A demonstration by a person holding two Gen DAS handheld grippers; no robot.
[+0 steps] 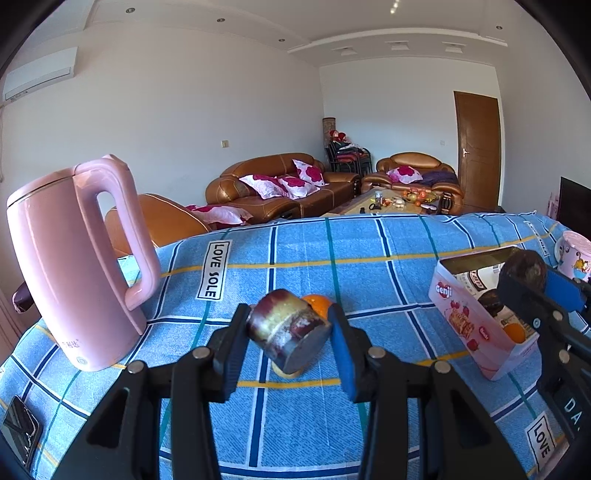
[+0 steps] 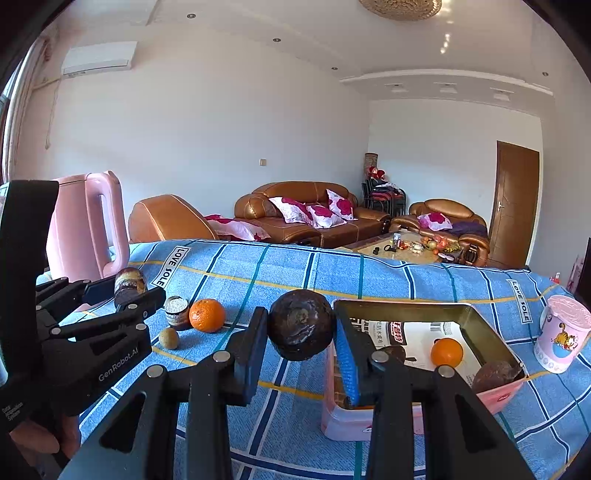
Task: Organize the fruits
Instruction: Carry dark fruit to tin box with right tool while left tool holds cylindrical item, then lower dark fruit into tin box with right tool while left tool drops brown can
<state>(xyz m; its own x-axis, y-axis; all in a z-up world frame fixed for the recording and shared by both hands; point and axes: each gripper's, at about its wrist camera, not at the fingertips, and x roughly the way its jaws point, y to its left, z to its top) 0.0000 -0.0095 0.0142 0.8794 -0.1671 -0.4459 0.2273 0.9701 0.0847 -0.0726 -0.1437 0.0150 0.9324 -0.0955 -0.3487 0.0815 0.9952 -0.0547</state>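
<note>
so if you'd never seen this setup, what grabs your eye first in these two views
Probably the two gripped pieces: the left gripper is shut on a purple sugarcane chunk above the blue plaid cloth, and the right gripper is shut on a dark round fruit beside the pink tin, which already holds an orange. Next, the tall pink kettle at the table's left.

White walls [image 2: 207,122] and a white ceiling [image 1: 207,22] with small recessed lights enclosed the bright room. A brown leather sofa [image 1: 280,188] with flowered pillows stood by the far wall, an armchair [image 1: 417,173] beside it, a low table [image 1: 388,203] in front. A brown door [image 1: 478,147] was shut. An air conditioner [image 2: 99,59] hung high.
</note>
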